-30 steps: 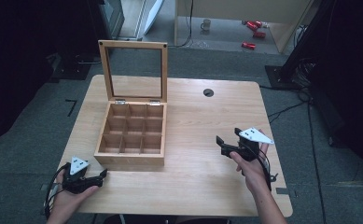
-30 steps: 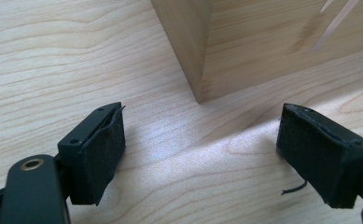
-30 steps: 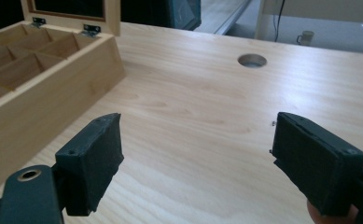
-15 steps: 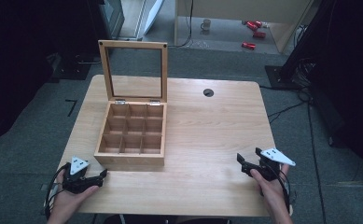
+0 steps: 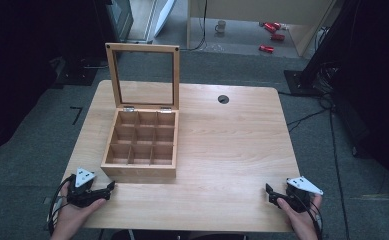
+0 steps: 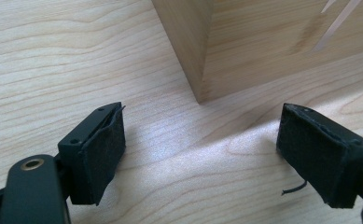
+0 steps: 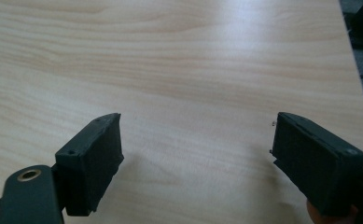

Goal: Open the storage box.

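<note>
The wooden box (image 5: 141, 145) stands on the tabletop (image 5: 232, 150), left of centre, with its lid (image 5: 144, 77) raised upright on hinges at the far side. The lid is a wooden frame with a clear pane. The box interior is divided into nine compartments, three by three.

Left gripper (image 5: 93, 192): positioned at the near left corner of the tabletop, just beside the box's near left corner and apart from it. In the left gripper view, the box corner (image 6: 202, 70) lies ahead of the gripper (image 6: 202, 149), centred between the two jaws but beyond their tips. The jaws stand wide apart with nothing between them; the padded faces are clear of the wood. The left hand (image 5: 74, 215) enters from the bottom edge of the high view and holds the gripper low over the tabletop, pointing right and slightly away, toward the box.

Right gripper (image 5: 277, 195): positioned at the near right corner of the tabletop, well apart from the box. The jaws are spread wide and hold nothing; in the right gripper view, bare tabletop (image 7: 193, 70) lies between and ahead of the gripper (image 7: 198, 154). The right hand (image 5: 302, 217) enters from the bottom edge, holding the gripper low, pointing left across the tabletop.
</note>
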